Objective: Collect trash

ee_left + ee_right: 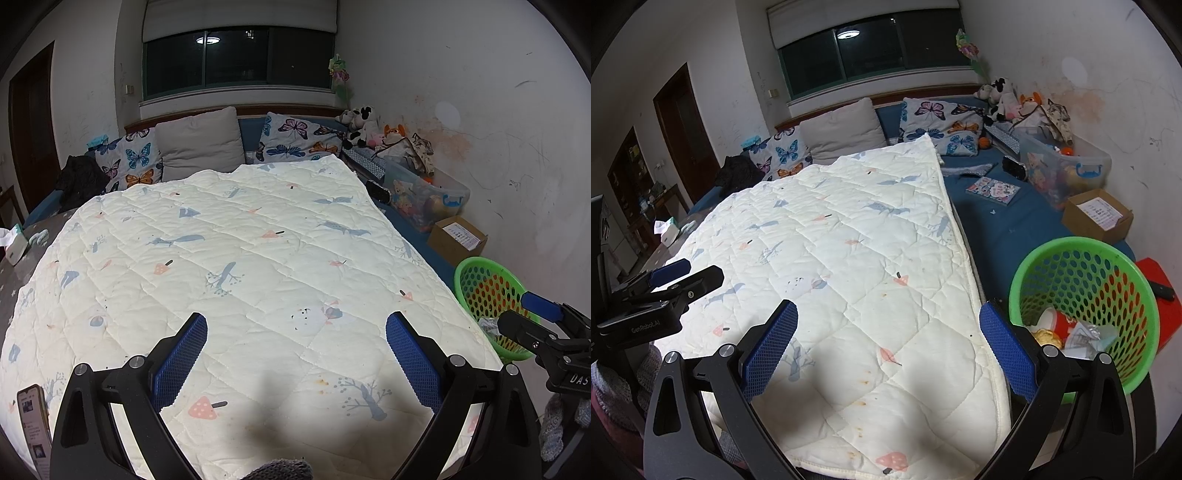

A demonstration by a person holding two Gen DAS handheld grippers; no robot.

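Note:
A green perforated basket (1086,306) stands at the right edge of the bed and holds trash: a red and white cup (1058,323), crumpled wrappers (1089,334) and a yellowish piece (1045,336). The basket also shows in the left wrist view (487,291). My right gripper (888,354) is open and empty, just left of the basket above the white quilt (849,258). My left gripper (295,358) is open and empty above the quilt (240,258). The right gripper's blue-tipped fingers (539,306) show at the basket in the left wrist view.
Pillows (199,144) and stuffed toys (362,125) lie at the bed's head. A clear toy bin (1067,170), a cardboard box (1097,214) and a book (993,190) sit on the blue sheet at right. A phone (33,424) and a tissue box (16,247) lie at left.

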